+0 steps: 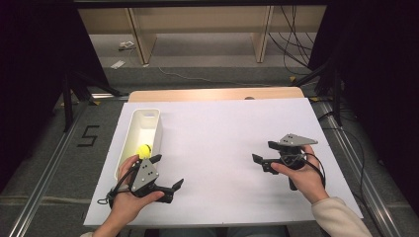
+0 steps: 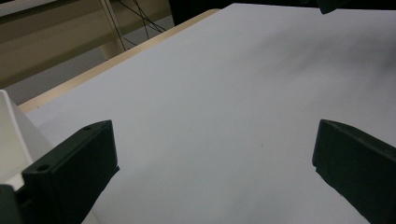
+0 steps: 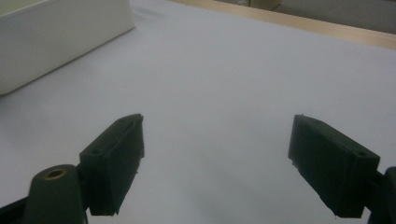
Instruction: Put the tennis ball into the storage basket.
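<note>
My left tool sits at the lower left of the frame, jaws spread and empty, just beside the white bin. My right tool, at centre right, is spread wide too. One yellow ball lies in the bin's near end. Swinging my left tool sideways could knock the bin and roll the ball. I count one ball, one bin, two tools on the table.

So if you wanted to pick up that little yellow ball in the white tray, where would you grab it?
Around its middle, coming straight down from above. The yellow ball is round, so any opposite pair of sides should do, but it sits inside the white tray close to the right wall, which blocks a sideways approach. The open left gripper is nearest; line its fingers up along the tray's length.
</note>
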Action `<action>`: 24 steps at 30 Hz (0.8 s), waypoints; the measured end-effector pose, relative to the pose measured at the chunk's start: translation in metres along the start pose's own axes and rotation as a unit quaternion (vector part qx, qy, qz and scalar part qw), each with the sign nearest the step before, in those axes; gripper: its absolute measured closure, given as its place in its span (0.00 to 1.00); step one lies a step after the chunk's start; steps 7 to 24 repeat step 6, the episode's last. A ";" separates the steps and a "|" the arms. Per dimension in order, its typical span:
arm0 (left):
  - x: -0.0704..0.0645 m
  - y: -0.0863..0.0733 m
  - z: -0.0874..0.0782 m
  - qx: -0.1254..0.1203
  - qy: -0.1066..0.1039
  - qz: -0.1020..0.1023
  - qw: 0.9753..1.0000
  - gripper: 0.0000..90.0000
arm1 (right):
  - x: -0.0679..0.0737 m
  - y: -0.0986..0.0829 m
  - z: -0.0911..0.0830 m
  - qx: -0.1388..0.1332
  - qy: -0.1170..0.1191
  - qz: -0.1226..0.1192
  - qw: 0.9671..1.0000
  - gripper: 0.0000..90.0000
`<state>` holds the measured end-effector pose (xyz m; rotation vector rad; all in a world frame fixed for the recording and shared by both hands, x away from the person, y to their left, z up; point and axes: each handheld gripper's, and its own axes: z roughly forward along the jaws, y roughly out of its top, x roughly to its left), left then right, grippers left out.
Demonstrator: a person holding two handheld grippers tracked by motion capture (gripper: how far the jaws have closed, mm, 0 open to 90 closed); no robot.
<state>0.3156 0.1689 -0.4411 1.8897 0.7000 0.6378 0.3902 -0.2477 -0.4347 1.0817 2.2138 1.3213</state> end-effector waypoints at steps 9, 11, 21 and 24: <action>0.001 0.000 0.000 0.001 -0.001 0.000 1.000 0.00 | 0.001 0.000 0.000 -0.001 0.003 0.000 1.000 0.21; 0.001 0.000 0.000 0.001 -0.001 0.000 1.000 0.00 | 0.001 0.000 0.000 -0.001 0.003 0.000 1.000 0.21; 0.001 0.000 0.000 0.001 -0.001 0.000 1.000 0.00 | 0.001 0.000 0.000 -0.001 0.003 0.000 1.000 0.21; 0.001 0.000 0.000 0.001 -0.001 0.000 1.000 0.00 | 0.001 0.000 0.000 -0.001 0.003 0.000 1.000 0.21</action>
